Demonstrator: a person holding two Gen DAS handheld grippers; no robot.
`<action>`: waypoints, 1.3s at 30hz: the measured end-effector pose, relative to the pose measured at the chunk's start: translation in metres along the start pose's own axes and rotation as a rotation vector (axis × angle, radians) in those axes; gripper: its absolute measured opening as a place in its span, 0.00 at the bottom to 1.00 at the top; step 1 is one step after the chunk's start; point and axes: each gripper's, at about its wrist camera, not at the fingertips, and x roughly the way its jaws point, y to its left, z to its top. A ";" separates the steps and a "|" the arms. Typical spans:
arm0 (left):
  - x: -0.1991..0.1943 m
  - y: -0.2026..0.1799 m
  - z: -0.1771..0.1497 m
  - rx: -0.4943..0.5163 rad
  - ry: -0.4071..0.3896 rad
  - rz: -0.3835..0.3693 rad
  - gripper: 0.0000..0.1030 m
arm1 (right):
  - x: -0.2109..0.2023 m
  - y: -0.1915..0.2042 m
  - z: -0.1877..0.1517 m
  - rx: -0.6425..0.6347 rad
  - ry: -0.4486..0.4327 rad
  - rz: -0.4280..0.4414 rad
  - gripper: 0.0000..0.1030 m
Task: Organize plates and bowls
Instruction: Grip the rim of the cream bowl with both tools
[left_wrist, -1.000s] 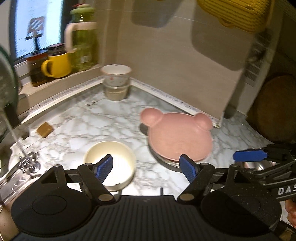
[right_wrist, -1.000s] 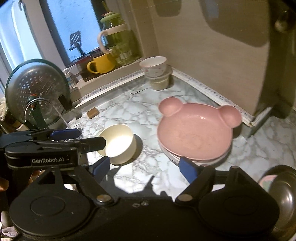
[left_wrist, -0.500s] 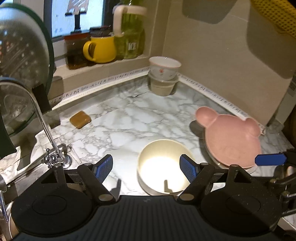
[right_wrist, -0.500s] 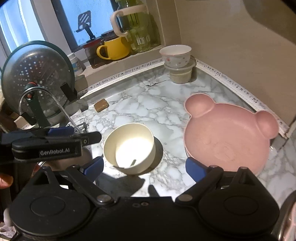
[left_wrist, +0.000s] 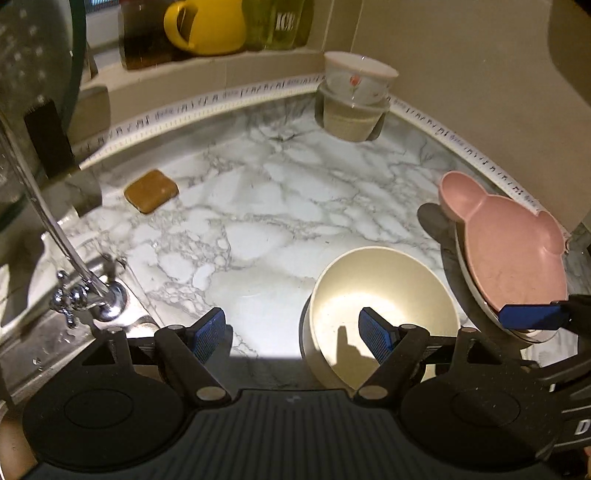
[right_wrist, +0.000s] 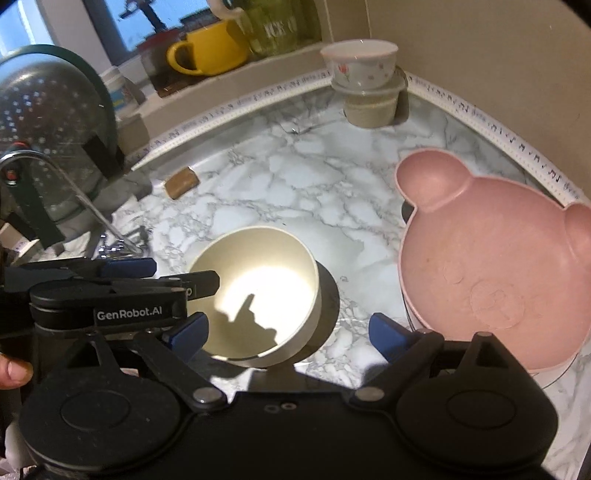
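A cream bowl (left_wrist: 380, 295) (right_wrist: 258, 280) stands upright on the marble counter (left_wrist: 258, 206). A pink bear-shaped plate (left_wrist: 506, 251) (right_wrist: 491, 266) lies on a stack of plates to its right. Two small bowls (left_wrist: 354, 99) (right_wrist: 365, 81) are stacked in the back corner. My left gripper (left_wrist: 291, 334) is open and empty, its right finger over the cream bowl's near rim. My right gripper (right_wrist: 288, 332) is open and empty, just in front of the cream bowl and left of the pink plate.
A faucet (left_wrist: 74, 280) and sink edge are at the left. A brown sponge (left_wrist: 150, 190) lies on the counter. A yellow mug (left_wrist: 207, 26) and jars stand on the window ledge. A metal colander (right_wrist: 48, 122) stands at the left.
My left gripper has swung left and lower, so the cream bowl now sits under its right finger. My right gripper has moved closer to the counter and the pink plate.
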 end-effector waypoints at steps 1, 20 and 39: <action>0.004 0.001 0.001 -0.005 0.009 -0.002 0.77 | 0.005 -0.001 0.000 0.005 0.006 -0.003 0.87; 0.030 -0.003 0.007 -0.009 0.078 -0.007 0.44 | 0.031 -0.006 0.006 0.048 0.067 -0.010 0.50; 0.019 -0.016 0.002 -0.031 0.098 -0.025 0.18 | 0.016 -0.002 0.002 0.058 0.068 -0.045 0.16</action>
